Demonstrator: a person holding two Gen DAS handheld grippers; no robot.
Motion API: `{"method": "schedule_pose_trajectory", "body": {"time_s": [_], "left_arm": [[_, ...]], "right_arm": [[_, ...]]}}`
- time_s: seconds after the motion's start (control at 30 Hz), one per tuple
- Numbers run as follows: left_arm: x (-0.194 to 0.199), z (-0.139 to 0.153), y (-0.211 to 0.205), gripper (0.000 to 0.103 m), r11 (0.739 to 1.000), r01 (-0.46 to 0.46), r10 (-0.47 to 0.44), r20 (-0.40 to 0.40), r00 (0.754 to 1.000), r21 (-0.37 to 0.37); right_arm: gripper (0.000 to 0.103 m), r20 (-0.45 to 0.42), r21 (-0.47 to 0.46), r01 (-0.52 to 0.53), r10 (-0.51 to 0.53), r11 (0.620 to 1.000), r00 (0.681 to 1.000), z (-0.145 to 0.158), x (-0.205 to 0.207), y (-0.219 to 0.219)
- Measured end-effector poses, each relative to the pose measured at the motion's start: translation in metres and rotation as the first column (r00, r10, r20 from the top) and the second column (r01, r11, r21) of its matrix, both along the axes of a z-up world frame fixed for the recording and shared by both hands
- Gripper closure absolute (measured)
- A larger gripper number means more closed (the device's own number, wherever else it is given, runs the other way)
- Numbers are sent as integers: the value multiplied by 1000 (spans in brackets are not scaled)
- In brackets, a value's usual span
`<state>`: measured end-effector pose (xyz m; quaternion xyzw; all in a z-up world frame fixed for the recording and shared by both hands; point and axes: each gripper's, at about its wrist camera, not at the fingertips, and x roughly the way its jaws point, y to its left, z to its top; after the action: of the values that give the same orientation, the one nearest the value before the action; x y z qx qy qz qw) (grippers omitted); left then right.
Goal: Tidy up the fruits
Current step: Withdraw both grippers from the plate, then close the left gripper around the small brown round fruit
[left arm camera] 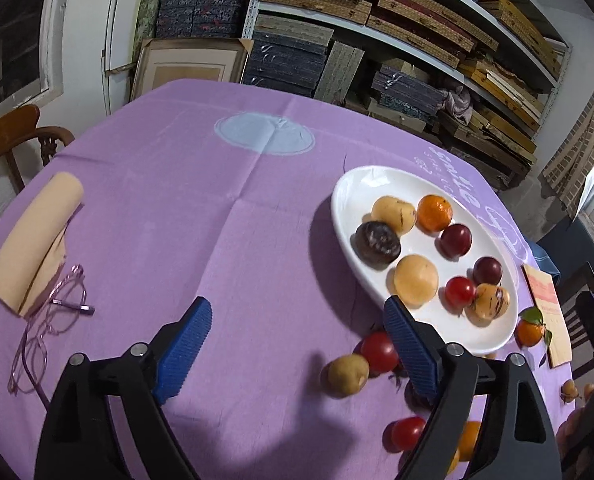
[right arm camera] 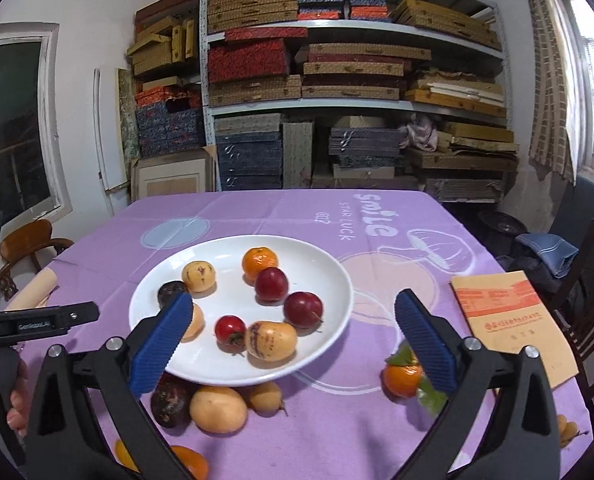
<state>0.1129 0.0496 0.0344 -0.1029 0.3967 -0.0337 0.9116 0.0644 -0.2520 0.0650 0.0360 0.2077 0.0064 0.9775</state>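
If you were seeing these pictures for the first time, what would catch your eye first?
The white plate on the purple tablecloth, holding eight mixed fruits, draws the eye first. More fruit lies loose along its near edge, including a leafy orange to its right. Both blue-padded grippers, left and right, stand open and empty.

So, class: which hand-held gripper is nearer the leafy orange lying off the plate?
Right. The leafy orange sits just inside the right hand-held gripper's right finger; from the left hand-held gripper it lies farther off, beyond the plate.

White plate (right arm camera: pixel 329 280) — purple tablecloth (right arm camera: pixel 257 208), white lettering — blue ribbed tongs (right arm camera: pixel 293 338).
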Motion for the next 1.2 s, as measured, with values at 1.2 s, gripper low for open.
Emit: {"method": "schedule_pose_trajectory", "body": {"time_s": [1.2], "left_arm": [[-10, -43, -30, 40, 989, 125, -122, -43, 992, 76]], "right_arm": [[4, -72, 260, 122, -107, 958, 992, -28, -31, -80]]}}
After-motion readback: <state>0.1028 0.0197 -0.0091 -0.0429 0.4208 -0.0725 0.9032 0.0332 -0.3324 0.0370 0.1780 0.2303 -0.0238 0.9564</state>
